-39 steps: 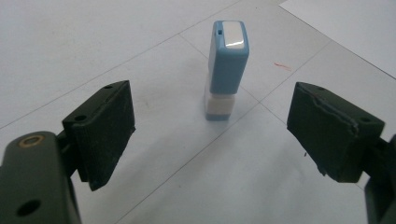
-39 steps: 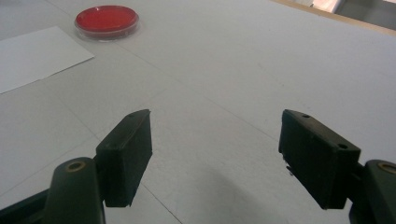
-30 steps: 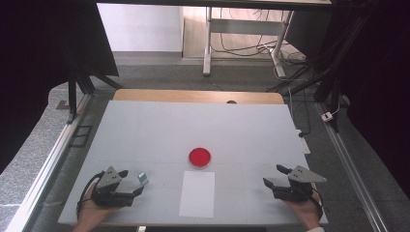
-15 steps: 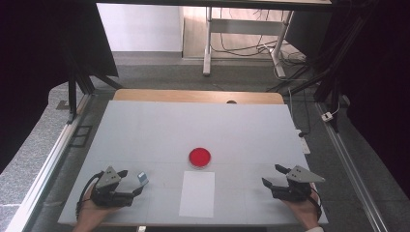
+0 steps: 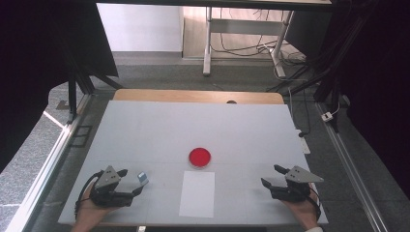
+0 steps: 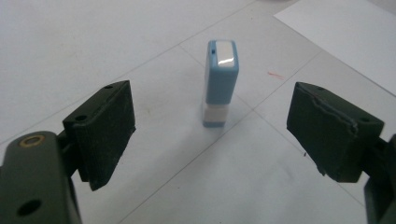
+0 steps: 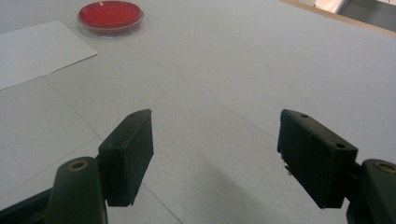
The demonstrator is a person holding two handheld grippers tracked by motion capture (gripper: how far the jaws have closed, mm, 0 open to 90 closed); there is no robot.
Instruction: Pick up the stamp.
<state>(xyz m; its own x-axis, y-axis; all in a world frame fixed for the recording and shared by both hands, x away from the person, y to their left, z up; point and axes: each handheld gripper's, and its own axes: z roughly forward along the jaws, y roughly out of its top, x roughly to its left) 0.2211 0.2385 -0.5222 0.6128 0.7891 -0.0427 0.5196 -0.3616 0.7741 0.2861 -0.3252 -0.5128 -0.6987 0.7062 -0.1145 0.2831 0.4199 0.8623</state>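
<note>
The left gripper (image 6: 210, 135) has its jaws spread wide and holds nothing. A small blue stamp (image 6: 220, 81) stands upright on the table just ahead of them, in line with the gap and touching neither jaw. The right gripper (image 7: 215, 158) is spread just as wide, with bare table between its jaws and nothing in its grip.

From the high view, the left gripper (image 5: 129, 182) sits near the front left corner of the table (image 5: 145, 130) and the right gripper (image 5: 273, 176) near the front right, well apart, each held in a hand coming in from the bottom edge. Between them lies a white sheet of paper (image 5: 197, 193), and just beyond its far edge a round red dish (image 5: 199, 157). The stamp (image 5: 142, 177) shows there as a small pale block by the left gripper's tips — its white cap and pale base come clear in the left gripper view. The right gripper view gives the dish (image 7: 110, 17) a clear rim and a corner of the paper (image 7: 37, 51).

The table is pale grey with faint grid lines and a wooden strip along its far edge. Beyond it are a grey floor, a desk frame with loose cables, and black curtains on both sides.
</note>
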